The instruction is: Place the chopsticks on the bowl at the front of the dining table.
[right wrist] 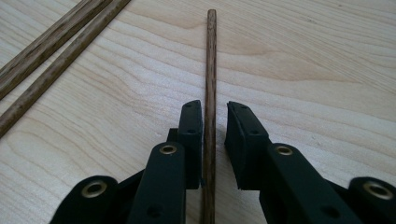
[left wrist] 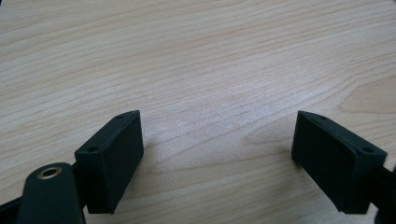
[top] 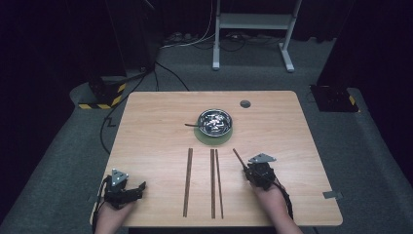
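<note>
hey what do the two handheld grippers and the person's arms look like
Both the left gripper and the right gripper are black, each topped by a grey three-cornered plate, with flat rectangular black jaws, brass-coloured rivets and a trailing black cable. The forearms are bare, with no sleeves.

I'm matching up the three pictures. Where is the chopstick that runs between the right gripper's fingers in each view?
High view: the chopstick slants up-left from the right gripper, right of the chopstick pair.
Left gripper view: not in it; bare wooden table.
Right gripper view: it runs up the centre between the fingers.
Shared landmark: the table's light wood grain.
</note>
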Motion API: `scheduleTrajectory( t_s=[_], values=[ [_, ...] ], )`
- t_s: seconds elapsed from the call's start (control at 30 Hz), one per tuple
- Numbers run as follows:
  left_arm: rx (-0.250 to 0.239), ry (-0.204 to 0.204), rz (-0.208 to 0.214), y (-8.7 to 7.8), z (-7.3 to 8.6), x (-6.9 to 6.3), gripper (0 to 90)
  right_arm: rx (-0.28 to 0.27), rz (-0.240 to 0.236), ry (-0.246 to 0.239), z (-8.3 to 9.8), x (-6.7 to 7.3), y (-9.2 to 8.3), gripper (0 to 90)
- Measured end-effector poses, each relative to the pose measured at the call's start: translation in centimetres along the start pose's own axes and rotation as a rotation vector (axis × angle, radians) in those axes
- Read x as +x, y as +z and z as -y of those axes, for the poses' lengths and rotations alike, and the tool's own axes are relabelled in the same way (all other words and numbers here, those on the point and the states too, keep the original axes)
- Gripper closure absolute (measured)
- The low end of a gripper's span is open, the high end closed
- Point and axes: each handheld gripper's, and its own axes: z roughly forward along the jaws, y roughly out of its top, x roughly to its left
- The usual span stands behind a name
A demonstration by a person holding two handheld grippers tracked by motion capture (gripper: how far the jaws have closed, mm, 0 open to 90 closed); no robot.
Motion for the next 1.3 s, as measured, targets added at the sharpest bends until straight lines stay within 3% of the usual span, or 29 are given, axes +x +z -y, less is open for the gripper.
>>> scheduleTrajectory(
  t_s=[0.1, 0.2, 0.43, 0.7, 0.77, 1.03, 1.3],
  values=[
    [0.000, 0.003, 0.002, 0.0, 0.0, 0.0, 16.8, 0.019, 0.006, 0.003, -0.1, 0.2, -0.1, 78.0],
    [0.000, 0.003, 0.002, 0.0, 0.0, 0.0, 16.8, 0.029, 0.019, -0.028, -0.2, 0.5, -0.1, 83.6],
    [0.002, 0.005, 0.005, 0.0, 0.0, 0.0, 16.8, 0.027, 0.026, -0.034, -0.2, 0.6, -0.1, 84.6],
    [0.006, 0.011, 0.007, -0.1, 0.0, 0.0, 16.7, -0.044, 0.026, -0.027, -1.0, 0.2, -1.3, 84.7],
    [0.006, 0.011, 0.006, -0.1, 0.0, 0.1, 16.7, -0.092, 0.034, -0.035, -1.6, 0.2, -1.9, 84.8],
    [0.004, 0.013, 0.010, -0.1, 0.0, 0.0, 16.7, -0.161, 0.037, -0.042, -3.5, 0.5, -3.3, 84.8],
    [0.004, 0.015, 0.011, -0.1, 0.0, 0.0, 16.7, -0.163, 0.026, -0.040, -5.0, 0.7, -2.9, 84.8]
  ],
)
